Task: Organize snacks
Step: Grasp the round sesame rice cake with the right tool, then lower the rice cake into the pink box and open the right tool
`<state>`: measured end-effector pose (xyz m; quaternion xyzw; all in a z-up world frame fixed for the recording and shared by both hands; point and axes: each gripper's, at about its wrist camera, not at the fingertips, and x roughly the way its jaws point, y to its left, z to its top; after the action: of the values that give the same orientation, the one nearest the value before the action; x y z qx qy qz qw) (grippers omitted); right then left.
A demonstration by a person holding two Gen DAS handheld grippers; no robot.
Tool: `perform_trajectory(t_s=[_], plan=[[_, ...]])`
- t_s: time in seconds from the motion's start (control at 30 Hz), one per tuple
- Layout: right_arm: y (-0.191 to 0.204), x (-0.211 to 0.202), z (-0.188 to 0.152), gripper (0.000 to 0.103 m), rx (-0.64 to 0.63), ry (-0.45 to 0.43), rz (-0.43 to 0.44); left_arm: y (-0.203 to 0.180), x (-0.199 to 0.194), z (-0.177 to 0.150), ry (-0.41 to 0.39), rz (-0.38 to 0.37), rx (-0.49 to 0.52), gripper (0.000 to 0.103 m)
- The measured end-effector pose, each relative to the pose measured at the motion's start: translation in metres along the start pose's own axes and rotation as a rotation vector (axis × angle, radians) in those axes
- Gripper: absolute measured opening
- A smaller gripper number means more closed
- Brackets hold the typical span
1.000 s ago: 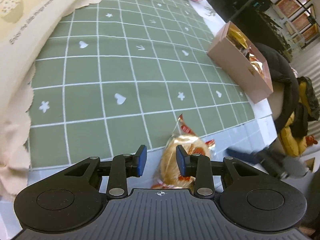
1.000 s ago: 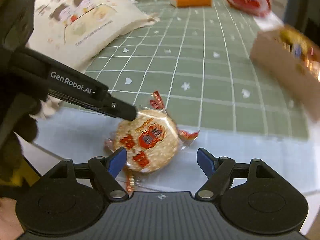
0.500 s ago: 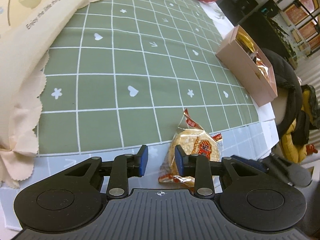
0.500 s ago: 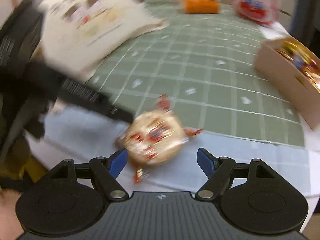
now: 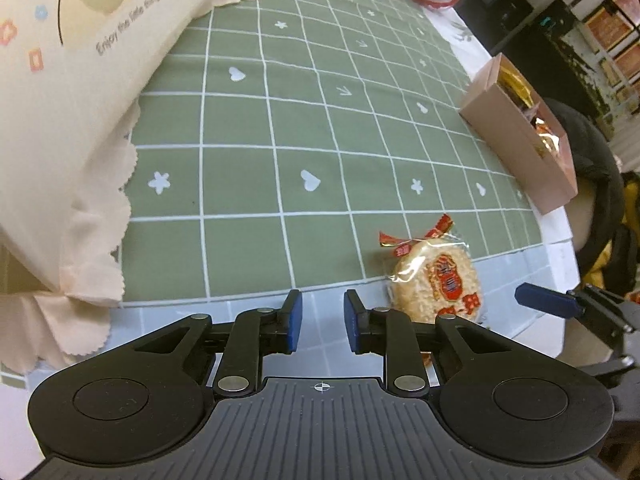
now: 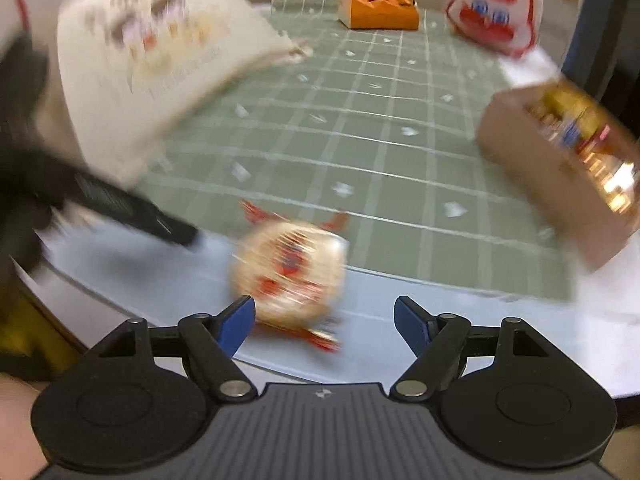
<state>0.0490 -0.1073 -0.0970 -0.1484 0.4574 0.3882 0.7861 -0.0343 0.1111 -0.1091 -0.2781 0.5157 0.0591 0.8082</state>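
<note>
The wrapped rice cracker [image 5: 438, 286] lies flat on the worktop [image 5: 320, 316], straddling the near edge of the green checked cloth [image 5: 280, 152] and the pale blue border strip. In the left wrist view it sits at about two o'clock from the left tongs [image 5: 319, 322], just outside the right blue pad and partly hidden behind that finger's black linkage; it is not between the pads. The left tongs hold nothing, their pads parted by a narrow gap over bare blue border.

In the right wrist view (badly motion-blurred) the same cracker [image 6: 288, 276] shows at roughly eleven o'clock from the right tongs [image 6: 324, 316], nearer the left pad than the right and just ahead of the fingertips. The right tongs are spread wide and grip nothing. One blue tip of them pokes into the left wrist view at four o'clock from the cracker, apart from it.

A pink cardboard box [image 5: 520, 140] with shiny gold-wrapped snacks inside stands at the cloth's right edge, at about one o'clock from the cracker and well apart. A large cream snack bag [image 5: 72, 80] fills the left side. At the far end lie an orange packet [image 6: 378, 10] and a red-and-white cartoon bag [image 6: 494, 16].
</note>
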Motion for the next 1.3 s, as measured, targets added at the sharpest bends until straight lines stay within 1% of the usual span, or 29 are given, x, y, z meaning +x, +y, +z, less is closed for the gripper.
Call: perform_trajectory(t_s=[0.03,0.07,0.17,0.33,0.5,0.53,0.63,0.73,0.83,0.9,0.93,1.0,1.1,1.17,1.23,1.3], plan=[[0.000,0.001,0.003,0.077,0.037,-0.007,0.029,-0.001,-0.001,0.000,-0.004,0.010,0.010,0.026],[0.002,0.004,0.005,0.078,0.060,-0.012,0.038,-0.002,-0.001,0.001,-0.006,0.017,0.017,0.026],[0.012,0.020,0.010,0.078,0.071,-0.010,-0.001,-0.005,-0.003,0.001,-0.009,0.025,0.029,0.026],[0.023,0.047,0.011,0.078,0.066,0.043,-0.036,-0.012,-0.004,0.002,-0.010,0.031,0.043,0.026],[0.025,0.046,0.005,0.077,0.040,0.025,-0.051,-0.022,0.002,0.007,0.001,0.006,0.069,0.026],[0.023,0.044,0.004,0.077,0.045,0.021,-0.053,-0.025,0.003,0.009,0.001,-0.011,0.075,0.026],[0.012,0.035,0.001,0.077,0.070,0.003,-0.071,-0.036,0.010,0.017,0.009,-0.096,0.093,0.026],[-0.005,0.018,0.001,0.077,0.128,-0.036,-0.107,-0.056,0.019,0.027,0.024,-0.161,0.132,0.026],[-0.026,-0.002,0.001,0.077,0.200,-0.086,-0.165,-0.082,0.027,0.038,0.040,-0.220,0.184,0.025],[-0.041,-0.016,0.003,0.077,0.235,-0.117,-0.213,-0.102,0.029,0.048,0.037,-0.279,0.219,0.024],[-0.049,-0.025,0.006,0.077,0.250,-0.137,-0.240,-0.110,0.027,0.054,0.024,-0.309,0.234,0.024],[-0.066,-0.046,0.016,0.077,0.269,-0.197,-0.294,-0.132,0.019,0.073,-0.036,-0.380,0.277,0.024],[-0.097,-0.085,0.045,0.077,0.293,-0.326,-0.386,-0.154,0.002,0.101,-0.168,-0.456,0.333,0.024],[-0.121,-0.103,0.072,0.077,0.329,-0.389,-0.437,-0.163,-0.004,0.113,-0.247,-0.498,0.346,0.024],[-0.146,-0.109,0.097,0.077,0.353,-0.421,-0.447,-0.165,-0.005,0.119,-0.267,-0.540,0.333,0.024],[-0.173,-0.103,0.122,0.077,0.388,-0.453,-0.430,-0.165,-0.002,0.120,-0.261,-0.561,0.321,0.024]])
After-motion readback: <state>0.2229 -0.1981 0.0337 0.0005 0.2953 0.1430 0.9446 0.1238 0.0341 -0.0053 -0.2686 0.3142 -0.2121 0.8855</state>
